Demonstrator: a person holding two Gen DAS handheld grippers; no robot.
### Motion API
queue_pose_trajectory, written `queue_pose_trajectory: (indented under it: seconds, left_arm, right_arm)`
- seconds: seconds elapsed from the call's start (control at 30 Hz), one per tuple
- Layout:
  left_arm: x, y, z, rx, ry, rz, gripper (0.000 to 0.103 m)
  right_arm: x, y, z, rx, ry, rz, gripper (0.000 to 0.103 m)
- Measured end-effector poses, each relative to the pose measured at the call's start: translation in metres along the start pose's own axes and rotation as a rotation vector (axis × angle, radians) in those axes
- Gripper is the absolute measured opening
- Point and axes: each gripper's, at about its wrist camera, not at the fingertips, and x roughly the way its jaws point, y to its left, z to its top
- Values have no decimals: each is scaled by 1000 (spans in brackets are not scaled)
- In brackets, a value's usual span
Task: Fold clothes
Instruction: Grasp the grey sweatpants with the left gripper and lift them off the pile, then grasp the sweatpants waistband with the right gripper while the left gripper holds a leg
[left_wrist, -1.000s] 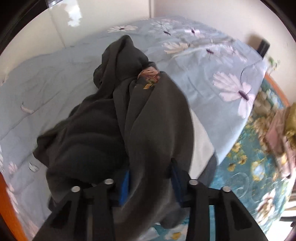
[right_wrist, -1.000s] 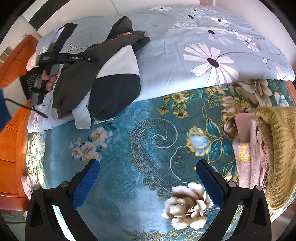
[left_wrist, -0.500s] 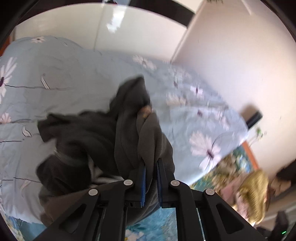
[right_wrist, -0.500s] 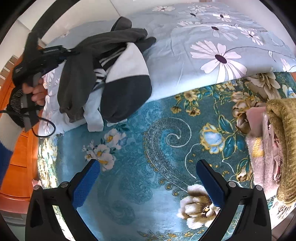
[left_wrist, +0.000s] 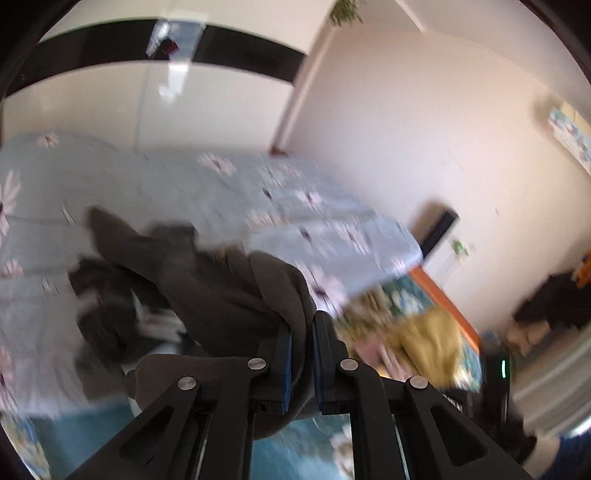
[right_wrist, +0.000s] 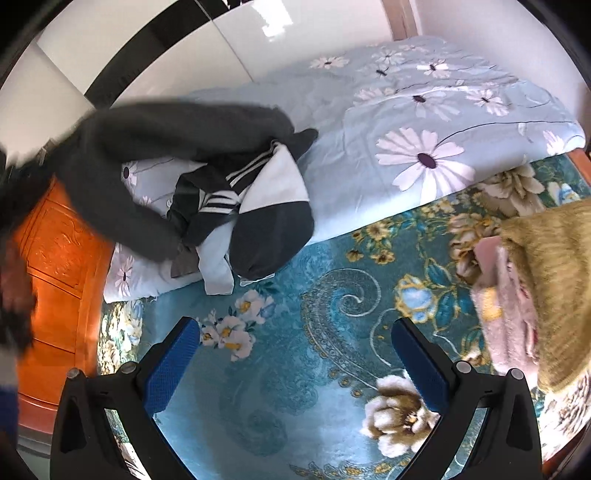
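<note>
risk: dark grey garment is pinched by one bunched fold only; weight of the trailing cloth could pull that fold out of the left gripper during the lift.
risk 2: garment lies tangled with the striped dark-and-white garment under it; judged likely to drag that one along or off the bed edge.
risk 3: grabbed point looks like mid-body cloth, not a hem or shoulder, so it may hang twisted and need a regrasp before any fold.
left jaws: closed tight on the dark grey fold, blue pads pressing cloth from both sides; cloth spills out ahead of and to the left of the jaws.
left pose: tilted downward, view heavily blurred; in the right wrist view the garment arches up toward the far left, where the left tool is smeared and hard to read.
right jaws: right gripper spread wide, nothing between the pads.
right pose: angled steeply down over the teal floral bedcover, well short of the clothes.
garment place: partly raised, far end touching the clothes pile on the pale blue daisy quilt, ahead and left of the right jaws.
other: yellow and pink folded items right of the right jaws.
stage: pick-up judged underway, no fold made yet.
</note>
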Motion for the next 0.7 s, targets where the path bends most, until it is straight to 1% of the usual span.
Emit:
queue_pose_trajectory:
  seconds: [0.07,0.1,0.13,0.2,0.27,0.37,0.43,0.53,0.6,0.7]
  left_arm:
    - [7,-12,-35,-17,68,18,9]
    - [9,-13,-53,-60,95,19,9]
    - [8,-14,-71,-108,111,26,9]
    - [5,-14,-101,-194,131,66,9]
    - [-9,-12,-122,-236,129,110,9]
    - [-40,-11,-154,-259,138,182,9]
    - [-68,2,-175,-283,140,234,9]
    - [-111,22,-213,-373,144,324,8]
    - [-138,34,-239,-438,150,399,8]
    - [-167,47,-270,-539,139,491,8]
  right_arm:
    - [-13,-10,-9,17,-10,-3,103]
    - [-20,-16,-16,27,-12,-7,103]
    - [-25,-21,-22,37,-11,-10,103]
    - [-29,-28,-32,52,0,-9,103]
    - [-29,-35,-42,66,21,-4,103]
    - [-19,-35,-54,66,72,22,103]
    - [-11,-29,-58,51,95,55,103]
    - [0,-14,-60,13,122,105,103]
    - [8,-4,-60,-7,145,139,103]
    - [30,11,-64,-21,191,202,103]
